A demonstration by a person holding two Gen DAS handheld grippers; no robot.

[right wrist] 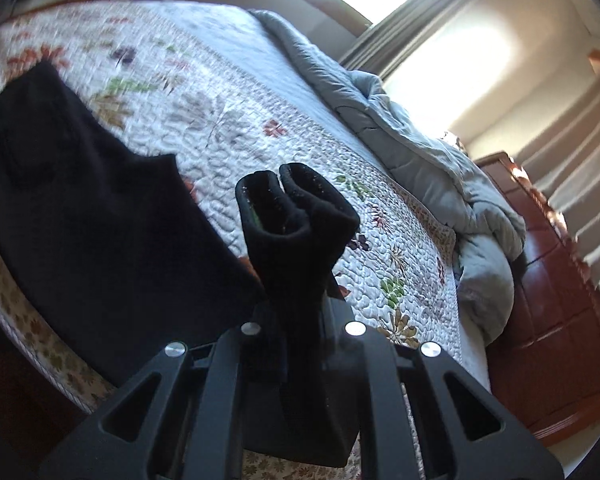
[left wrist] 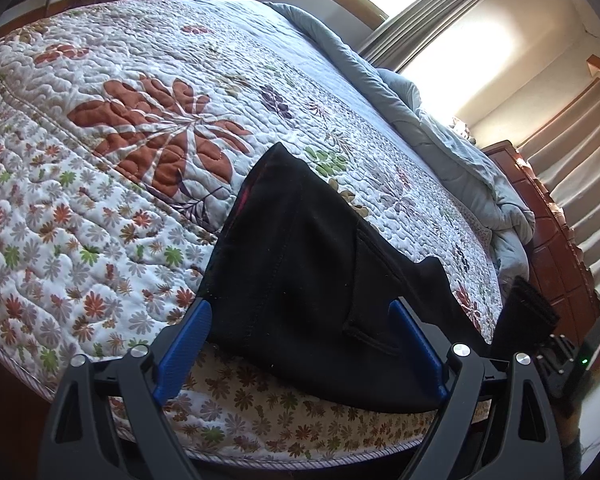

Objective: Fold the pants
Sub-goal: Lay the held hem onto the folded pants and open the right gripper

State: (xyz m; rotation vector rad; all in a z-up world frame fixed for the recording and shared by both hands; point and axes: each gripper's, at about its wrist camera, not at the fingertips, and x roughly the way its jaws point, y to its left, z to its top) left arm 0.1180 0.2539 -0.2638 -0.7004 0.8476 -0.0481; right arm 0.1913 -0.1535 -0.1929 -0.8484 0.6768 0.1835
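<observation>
Black pants [left wrist: 300, 272] lie on the near edge of the bed, over the floral quilt [left wrist: 120, 128]. In the left wrist view they run from the bottom centre up toward 12 o'clock, with a pocket seam showing at about 5 o'clock of the cloth.

Left gripper [left wrist: 300, 348]: blue pads [left wrist: 186, 344] stand wide apart, one at either side of the pants; no grip on the fabric.

Right gripper [right wrist: 296, 320]: clamped on a bunched end of the pants [right wrist: 100, 220]. The black roll of cloth rises from between its fingers toward 12 o'clock. The rest of the garment spreads off at 9 to 10 o'clock in the right wrist view. That view is blurred.

Judgement on the step: the right side seems to be carrying one end across to make a fold. To do it well, keep the lifted end level and taut, and lay it edge on edge with the flat part. The left gripper could pin the flat part so it does not drag. Risk: the bunched end lands twisted and leaves a ridge.

Surface: soft, puckered quilt, likely to catch the cloth a little.

Room: a grey duvet [left wrist: 452, 148] is heaped along the far side at 2 o'clock. A dark wooden headboard [left wrist: 556, 248] sits at 3 o'clock. Curtains [left wrist: 432, 12] and a bright window lie at 1 o'clock.
</observation>
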